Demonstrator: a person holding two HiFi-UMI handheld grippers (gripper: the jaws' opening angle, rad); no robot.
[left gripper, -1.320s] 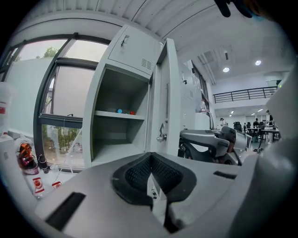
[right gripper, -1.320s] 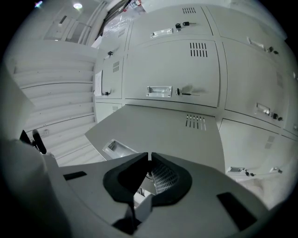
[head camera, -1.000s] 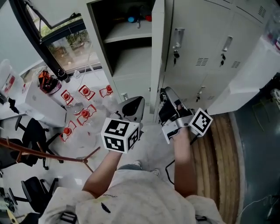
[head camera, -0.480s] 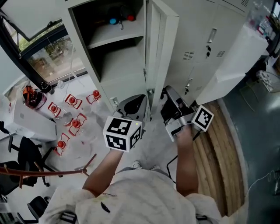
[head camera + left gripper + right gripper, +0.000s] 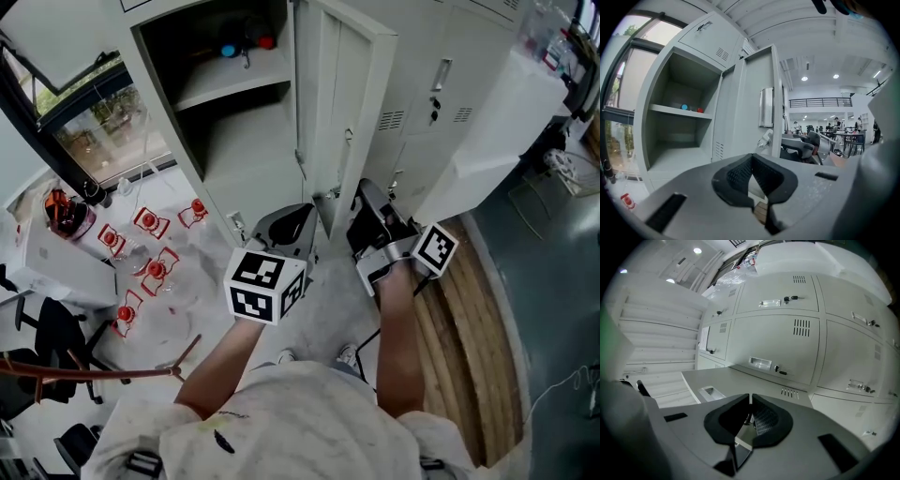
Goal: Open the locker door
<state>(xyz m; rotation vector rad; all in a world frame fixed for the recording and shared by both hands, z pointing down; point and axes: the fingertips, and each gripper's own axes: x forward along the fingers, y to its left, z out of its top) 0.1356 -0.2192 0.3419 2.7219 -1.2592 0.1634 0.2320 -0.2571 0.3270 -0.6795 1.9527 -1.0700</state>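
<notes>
The locker door [image 5: 342, 103] is standing swung out from its cabinet, its free edge pointing back toward the person and its inner face turned to the open compartment [image 5: 234, 122]. On the door's compartment side the floor is lying fairly open. On its outer side the room is tighter: the row of closed lockers [image 5: 441, 84] is running just beyond the door, and a big white bulky thing [image 5: 497, 131] is leaning out past them.

The right gripper [image 5: 364, 192] is sitting at the low end of the door's free edge. Its jaws are drawn nearly together and a thin pale strip, which looks like that edge, is showing pinched between them [image 5: 750, 399]. The left gripper [image 5: 298, 214] is hovering just on the compartment side of the door's foot, apart from it, its jaws closed tip to tip on nothing [image 5: 751, 157].

Farther out on the compartment side, red-topped clear items [image 5: 150, 267] are lying scattered on the floor under the window [image 5: 103, 122], with black office chairs [image 5: 47, 328] beyond. A strip of wooden flooring [image 5: 469, 347] is running along the door's outer side.

The door is looking plain pale grey, with folded rims, a recessed handle [image 5: 710, 392] and a small row of vent slits [image 5: 789, 392] on its outer face. A blue thing [image 5: 228, 50] and a red thing [image 5: 267, 42] are sitting on the shelf [image 5: 230, 82] inside.
</notes>
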